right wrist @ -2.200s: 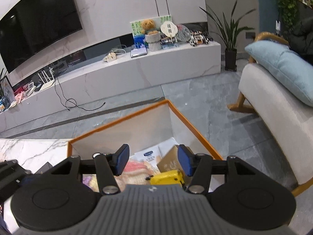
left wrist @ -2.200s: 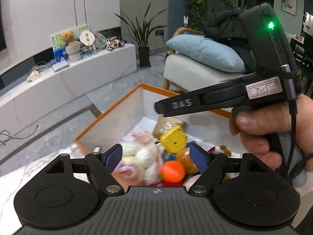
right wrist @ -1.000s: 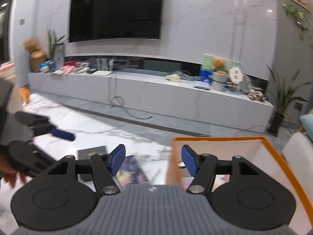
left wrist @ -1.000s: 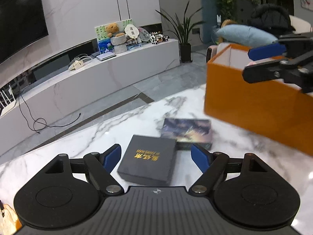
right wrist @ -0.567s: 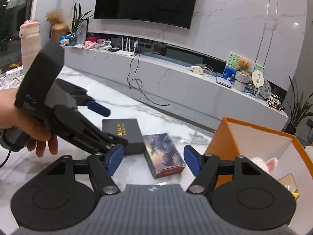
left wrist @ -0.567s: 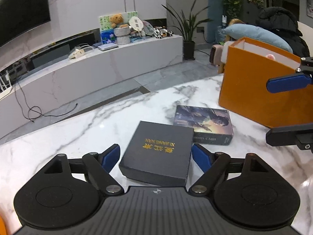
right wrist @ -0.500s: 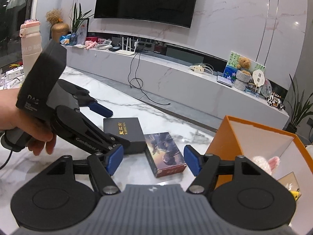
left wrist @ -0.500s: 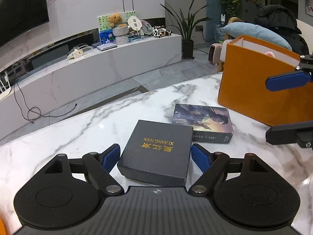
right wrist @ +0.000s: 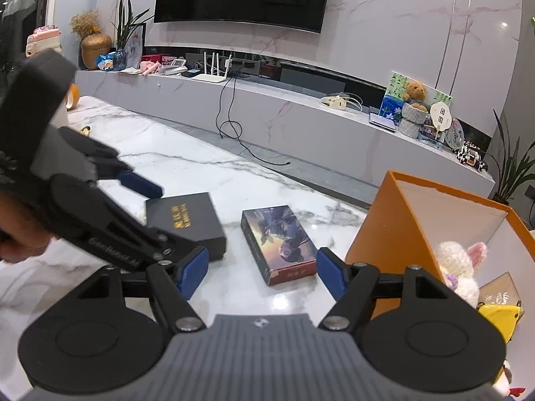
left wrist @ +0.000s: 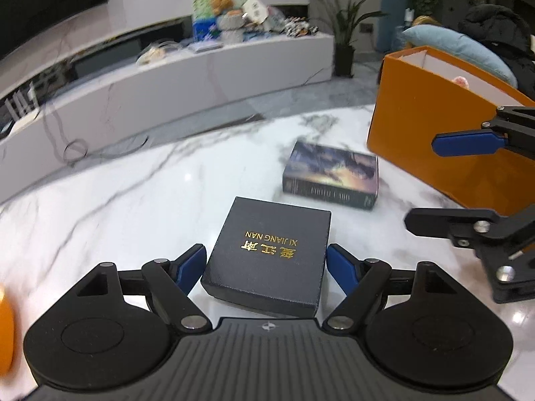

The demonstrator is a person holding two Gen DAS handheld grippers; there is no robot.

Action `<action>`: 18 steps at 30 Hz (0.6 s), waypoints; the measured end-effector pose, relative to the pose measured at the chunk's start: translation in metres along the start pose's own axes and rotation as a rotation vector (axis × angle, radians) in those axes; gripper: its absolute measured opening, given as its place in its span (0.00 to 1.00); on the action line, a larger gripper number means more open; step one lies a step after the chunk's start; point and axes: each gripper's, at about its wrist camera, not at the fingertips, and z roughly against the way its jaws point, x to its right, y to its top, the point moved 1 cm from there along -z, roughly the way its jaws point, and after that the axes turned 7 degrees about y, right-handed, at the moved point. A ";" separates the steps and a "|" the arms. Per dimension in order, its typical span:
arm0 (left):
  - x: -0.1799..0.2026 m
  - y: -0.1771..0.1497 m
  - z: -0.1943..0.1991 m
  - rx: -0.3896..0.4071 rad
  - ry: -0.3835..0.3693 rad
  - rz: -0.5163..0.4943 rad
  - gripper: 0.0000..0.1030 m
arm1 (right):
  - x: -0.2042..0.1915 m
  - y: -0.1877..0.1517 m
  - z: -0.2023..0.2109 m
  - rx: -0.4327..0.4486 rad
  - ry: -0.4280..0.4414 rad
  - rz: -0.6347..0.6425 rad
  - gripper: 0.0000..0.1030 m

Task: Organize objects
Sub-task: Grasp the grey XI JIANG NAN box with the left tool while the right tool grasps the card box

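A black box with gold lettering (left wrist: 271, 254) lies on the marble table (left wrist: 133, 200). My left gripper (left wrist: 265, 264) is open, with its blue fingers on either side of the box's near end, apart from it. The box also shows in the right wrist view (right wrist: 187, 220) with the left gripper (right wrist: 167, 224) around it. A picture card box (left wrist: 331, 175) lies beyond, also in the right wrist view (right wrist: 279, 239). My right gripper (right wrist: 262, 272) is open and empty, just above and short of the card box. It shows in the left wrist view (left wrist: 444, 180).
An orange storage box (right wrist: 394, 227) stands at the right, holding a plush bunny (right wrist: 458, 267), a yellow toy (right wrist: 501, 317) and other items. It also shows in the left wrist view (left wrist: 434, 140). An orange object (left wrist: 5, 330) sits at the left edge. A low TV bench runs behind.
Both grippers left the orange box and swung to the table. My left gripper moved forward so its open fingers now flank the black box. My right gripper came closer to the card box.
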 end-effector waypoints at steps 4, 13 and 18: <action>-0.005 -0.010 0.012 -0.034 0.013 0.027 0.89 | -0.006 -0.002 -0.008 -0.031 -0.010 0.005 0.73; -0.028 -0.051 0.053 -0.068 0.059 0.235 0.89 | -0.001 0.008 -0.048 -0.094 -0.079 -0.022 0.85; -0.022 -0.068 0.073 -0.063 0.055 0.281 0.90 | 0.010 0.028 -0.083 -0.145 -0.091 -0.025 0.88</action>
